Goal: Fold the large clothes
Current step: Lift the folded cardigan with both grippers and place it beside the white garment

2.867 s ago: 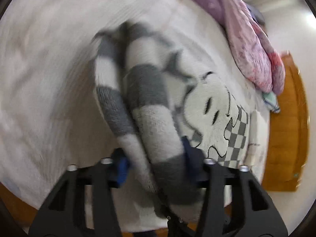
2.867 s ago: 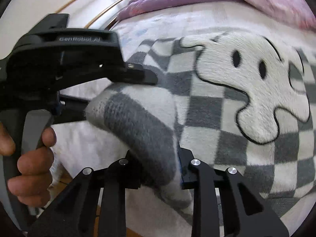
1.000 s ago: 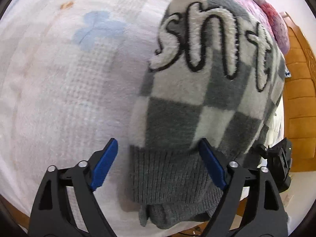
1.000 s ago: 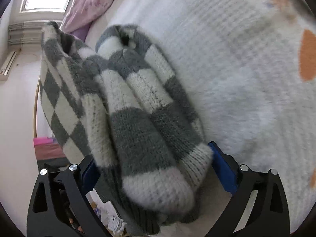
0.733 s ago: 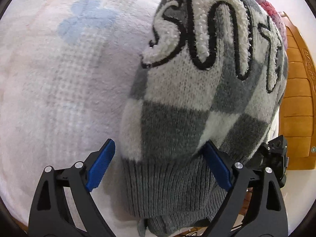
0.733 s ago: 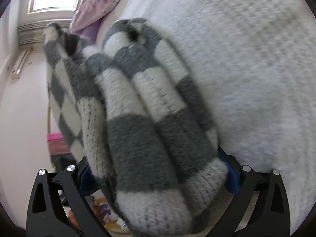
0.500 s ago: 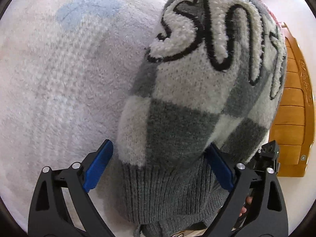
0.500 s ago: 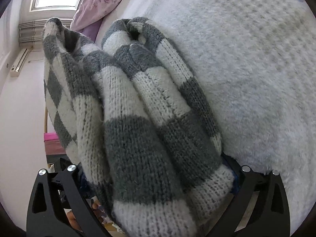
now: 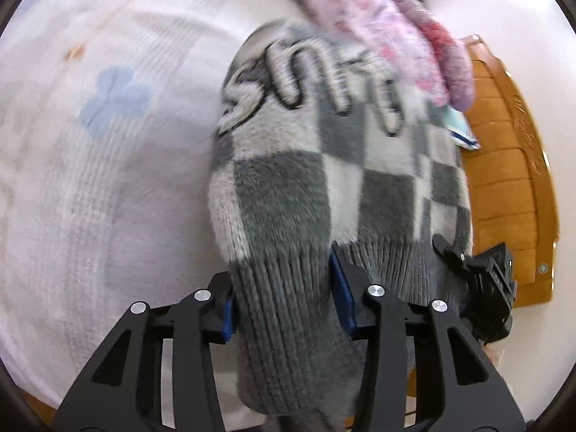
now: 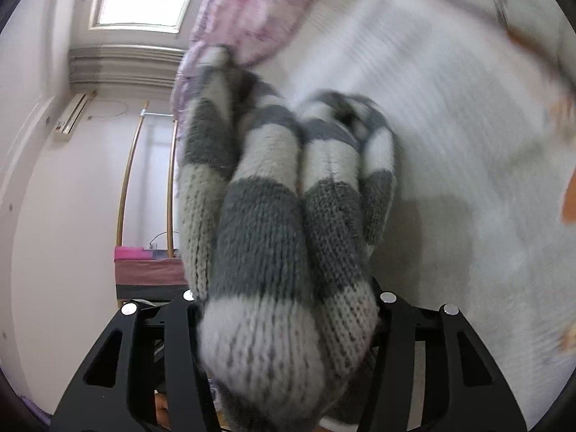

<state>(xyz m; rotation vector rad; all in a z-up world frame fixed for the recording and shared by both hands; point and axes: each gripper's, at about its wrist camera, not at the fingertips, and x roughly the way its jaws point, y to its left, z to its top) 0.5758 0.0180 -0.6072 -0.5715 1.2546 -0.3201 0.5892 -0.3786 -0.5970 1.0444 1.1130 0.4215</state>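
Sweater (image 9: 324, 187), grey-and-white checked, filling the middle of the left wrist view over the pale bedspread (image 9: 108, 180), its ribbed hem lying clamped between the blue pads of the left gripper (image 9: 284, 302) at lower centre, pink quilt (image 9: 378, 25) sitting at upper right. Right wrist view showing the bunched knit (image 10: 273, 234) running down the centre and being pinched by the right gripper (image 10: 288, 309) at the bottom.

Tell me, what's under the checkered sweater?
The checkered sweater lies on the white blanket of the bed. The pink quilt overlaps its far end. Whatever lies directly beneath the sweater is covered.
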